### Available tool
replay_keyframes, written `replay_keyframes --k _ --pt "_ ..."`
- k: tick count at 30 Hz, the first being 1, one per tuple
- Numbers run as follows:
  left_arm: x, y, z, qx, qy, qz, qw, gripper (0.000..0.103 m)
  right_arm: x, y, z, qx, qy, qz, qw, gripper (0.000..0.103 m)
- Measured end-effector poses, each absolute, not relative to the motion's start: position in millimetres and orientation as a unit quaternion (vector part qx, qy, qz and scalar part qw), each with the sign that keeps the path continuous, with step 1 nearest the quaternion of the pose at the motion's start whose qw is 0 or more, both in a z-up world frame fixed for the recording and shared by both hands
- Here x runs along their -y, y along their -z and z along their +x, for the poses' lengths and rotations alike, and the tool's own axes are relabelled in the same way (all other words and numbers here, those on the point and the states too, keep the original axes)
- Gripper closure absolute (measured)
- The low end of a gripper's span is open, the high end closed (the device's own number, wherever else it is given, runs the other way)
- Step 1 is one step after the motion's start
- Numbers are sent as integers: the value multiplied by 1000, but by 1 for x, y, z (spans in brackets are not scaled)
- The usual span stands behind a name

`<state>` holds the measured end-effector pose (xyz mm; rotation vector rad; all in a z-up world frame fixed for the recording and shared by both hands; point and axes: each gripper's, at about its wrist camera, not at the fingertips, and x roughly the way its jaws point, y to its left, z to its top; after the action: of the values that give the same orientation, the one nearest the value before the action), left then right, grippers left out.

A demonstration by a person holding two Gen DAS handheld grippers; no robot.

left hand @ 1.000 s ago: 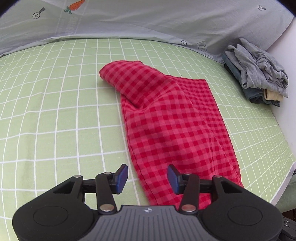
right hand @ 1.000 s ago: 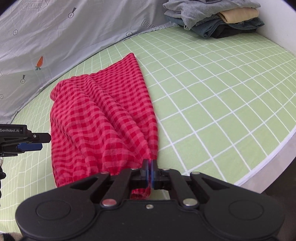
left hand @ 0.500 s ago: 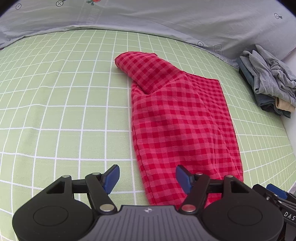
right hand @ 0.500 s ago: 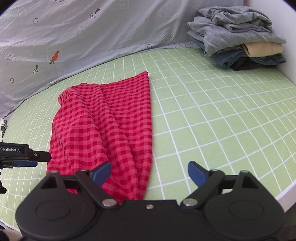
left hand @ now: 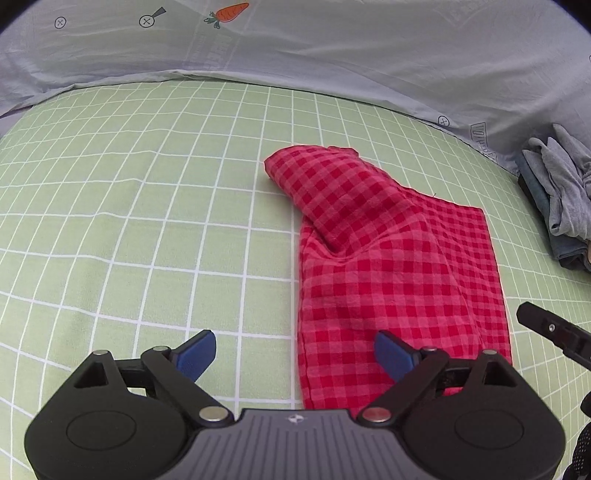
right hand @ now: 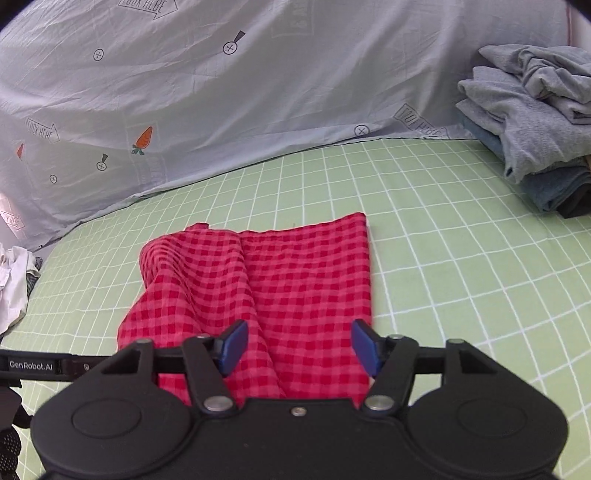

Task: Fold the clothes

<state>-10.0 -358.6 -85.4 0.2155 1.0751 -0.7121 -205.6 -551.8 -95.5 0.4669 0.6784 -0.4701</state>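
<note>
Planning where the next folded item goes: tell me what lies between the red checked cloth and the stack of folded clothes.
Nothing: in the right wrist view only bare green grid sheet separates the red checked cloth from the stack of folded clothes.

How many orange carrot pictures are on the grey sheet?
3 that I can see across both views. One orange carrot print is at the top of the pale grey printed sheet, one lower down, and one half-hidden near the left edge. Folds may hide more.
</note>
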Motion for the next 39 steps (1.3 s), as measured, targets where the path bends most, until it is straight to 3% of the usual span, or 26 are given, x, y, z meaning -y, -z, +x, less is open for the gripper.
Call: replay_keyframes --k 2,9,11,12,13,20,26,27,28,29,30,33,37,39 --pt "366 87 -1 -500 326 107 795 10 560 102 -175 -334 203 222 893 60" --pt "387 98 14 -500 326 143 789 10 581 135 -88 -373 133 233 888 59" --pt "391 104 15 -504 325 150 786 10 582 143 -76 -380 122 230 888 71" --pt "392 106 15 -508 323 151 784 10 581 141 -75 -379 120 224 890 94" --pt "392 109 17 -511 321 152 783 10 581 139 -74 -376 120 218 893 102" --pt "393 116 17 -513 314 156 784 8 590 83 -133 -262 231 134 927 103" --pt "395 115 15 -510 309 161 786 5 627 123 -149 -351 315 168 866 99" --pt "394 115 16 -512 308 156 786 5 629 121 -155 -343 320 179 865 89" --pt "393 114 18 -515 307 150 786 5 631 119 -160 -335 323 189 865 71" --pt "392 112 20 -516 306 142 788 5 630 117 -163 -327 322 192 867 65" --pt "392 110 21 -514 304 136 790 5 630 116 -166 -321 320 195 870 65" --pt "399 108 26 -510 310 130 792 5 634 121 -165 -323 304 212 871 84" --pt "415 106 31 -505 327 128 788 7 637 128 -159 -330 284 234 869 85" --pt "423 106 33 -502 335 127 787 12 636 131 -151 -336 280 238 867 84"
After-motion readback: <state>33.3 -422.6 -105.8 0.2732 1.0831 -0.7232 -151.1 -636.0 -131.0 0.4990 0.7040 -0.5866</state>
